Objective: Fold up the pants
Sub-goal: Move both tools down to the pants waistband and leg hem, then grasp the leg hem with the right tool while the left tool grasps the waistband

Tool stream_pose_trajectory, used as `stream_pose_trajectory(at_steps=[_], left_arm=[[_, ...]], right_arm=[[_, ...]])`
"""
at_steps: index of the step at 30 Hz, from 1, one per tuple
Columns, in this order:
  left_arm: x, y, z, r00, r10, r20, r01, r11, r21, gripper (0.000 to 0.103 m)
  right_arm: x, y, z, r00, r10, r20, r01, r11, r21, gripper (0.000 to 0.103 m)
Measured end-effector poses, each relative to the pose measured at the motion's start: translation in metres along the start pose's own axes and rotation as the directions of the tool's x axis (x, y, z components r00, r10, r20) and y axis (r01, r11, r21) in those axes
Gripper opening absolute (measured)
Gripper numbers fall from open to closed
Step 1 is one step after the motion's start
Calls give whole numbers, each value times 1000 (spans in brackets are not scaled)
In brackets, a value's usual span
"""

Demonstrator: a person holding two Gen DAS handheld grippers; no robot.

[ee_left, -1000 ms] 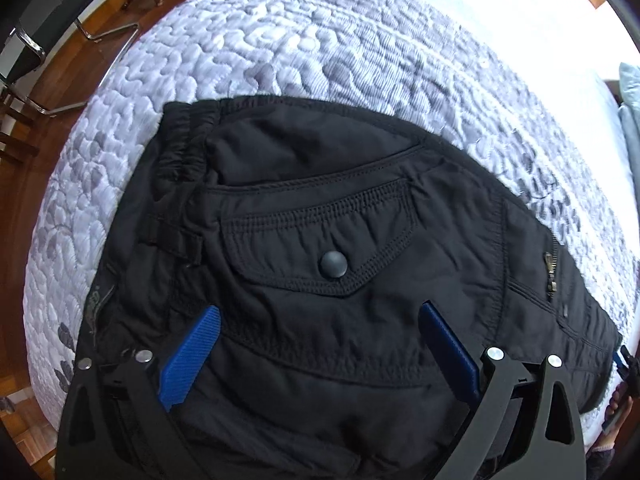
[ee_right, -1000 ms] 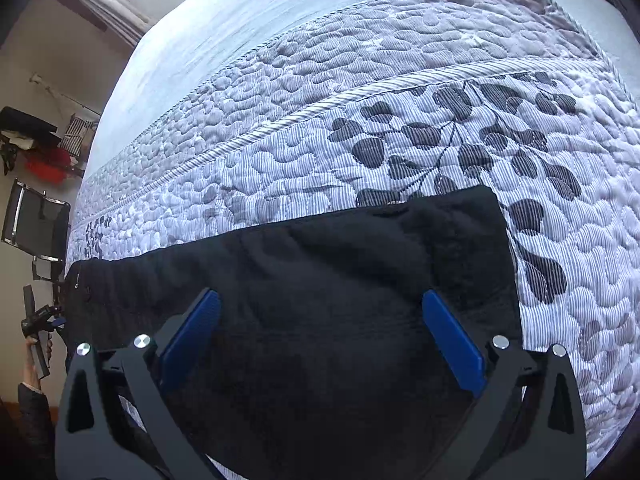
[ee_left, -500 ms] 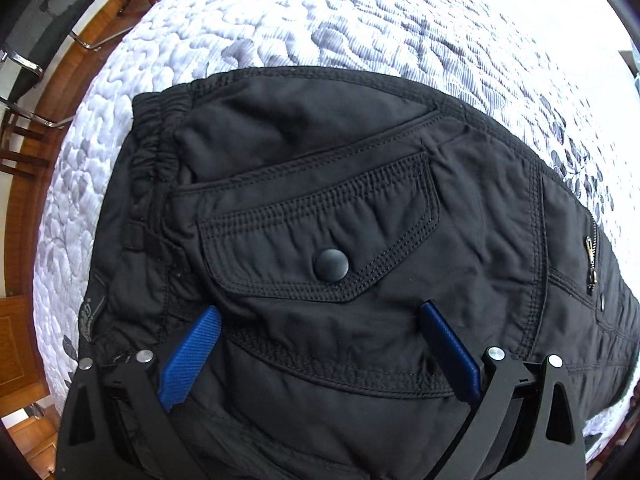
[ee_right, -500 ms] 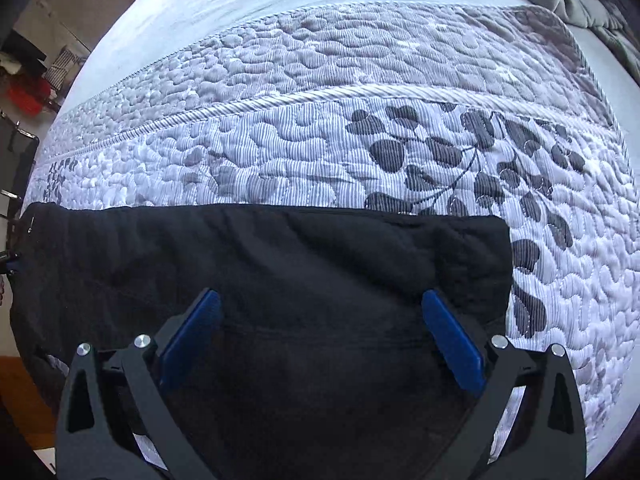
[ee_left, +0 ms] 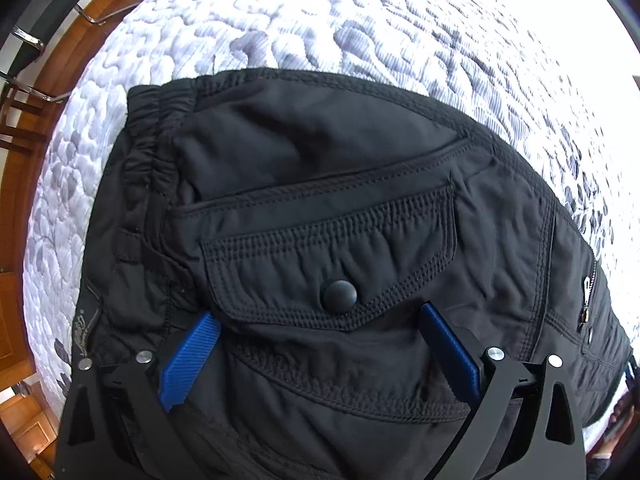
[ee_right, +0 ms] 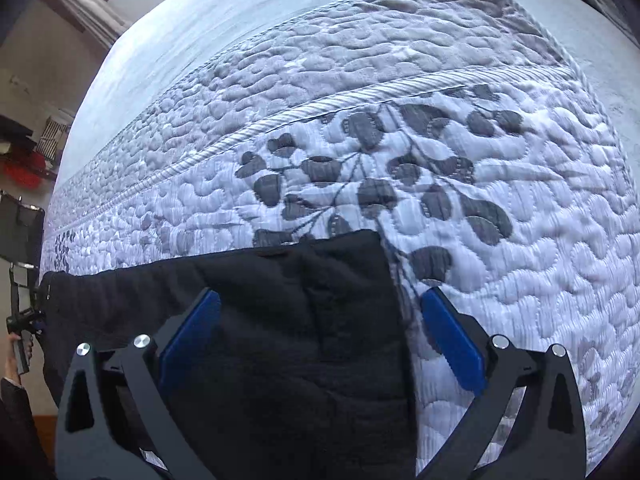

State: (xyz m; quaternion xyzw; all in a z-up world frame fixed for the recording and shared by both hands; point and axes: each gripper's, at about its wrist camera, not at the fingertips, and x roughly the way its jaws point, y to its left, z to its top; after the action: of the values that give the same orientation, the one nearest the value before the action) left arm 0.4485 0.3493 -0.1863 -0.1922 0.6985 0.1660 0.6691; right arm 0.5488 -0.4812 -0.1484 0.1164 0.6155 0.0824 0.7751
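Observation:
Black pants [ee_left: 360, 208] lie flat on a quilted grey-and-white bedspread [ee_left: 320, 28]. The left wrist view shows the waistband at the left and a flap pocket with a round snap button [ee_left: 340, 296]. My left gripper [ee_left: 320, 320] hovers open just over that pocket, nothing between its blue fingers [ee_left: 188, 356]. In the right wrist view the leg end of the pants [ee_right: 280, 320] lies below my right gripper [ee_right: 320, 312], which is open, its right finger [ee_right: 452, 336] over bare quilt beside the hem edge.
The bedspread [ee_right: 400, 120] stretches far ahead with a leaf pattern. A wooden floor and a chair [ee_left: 36, 20] lie beyond the bed's left edge. In the right wrist view, the other hand-held gripper and a hand [ee_right: 18, 344] show at the far left.
The left gripper has moved in closer over the pocket. The right gripper has shifted right along the leg end, so its right finger now stands past the hem edge. Both stay open.

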Motion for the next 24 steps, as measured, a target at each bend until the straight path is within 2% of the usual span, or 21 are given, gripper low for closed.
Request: stream_pose_trajectory(at_steps=[2, 5, 10, 12, 14, 16, 17, 19, 22, 24], left_arm=[[-2, 0, 7, 1000, 24, 14, -24, 1000, 19, 99], [-4, -4, 17, 998, 59, 33, -61, 995, 73, 99], [11, -11, 32, 995, 95, 29, -96, 993, 73, 100], [11, -14, 31, 995, 92, 46, -96, 992, 80, 98], [8, -12, 17, 996, 69, 61, -75, 993, 88, 92], [5, -12, 15, 995, 70, 76, -77, 993, 84, 74], [2, -10, 13, 994, 67, 83, -74, 994, 80, 65], [-10, -26, 1, 993, 46, 106, -56, 995, 87, 33], [-19, -37, -7, 989, 45, 139, -63, 990, 124, 18], [-25, -39, -14, 983, 39, 179, -61, 991, 123, 16]], right_arm=[[5, 18, -5, 998, -60, -19, 58, 996, -73, 101], [16, 38, -12, 985, -166, -34, 155, 963, -221, 101], [24, 41, -12, 981, -193, -21, 183, 955, -232, 101], [26, 48, -14, 979, -204, 8, 199, 947, -254, 97], [23, 56, -19, 977, -206, 46, 211, 933, -291, 81], [20, 66, -22, 976, -203, 83, 219, 924, -313, 33], [17, 68, -24, 979, -184, 88, 203, 925, -320, 25], [14, 80, -29, 973, -196, 121, 227, 909, -350, 16], [12, 95, -39, 960, -229, 160, 274, 878, -392, 12], [-2, 92, -45, 958, -218, 186, 276, 879, -389, 11]])
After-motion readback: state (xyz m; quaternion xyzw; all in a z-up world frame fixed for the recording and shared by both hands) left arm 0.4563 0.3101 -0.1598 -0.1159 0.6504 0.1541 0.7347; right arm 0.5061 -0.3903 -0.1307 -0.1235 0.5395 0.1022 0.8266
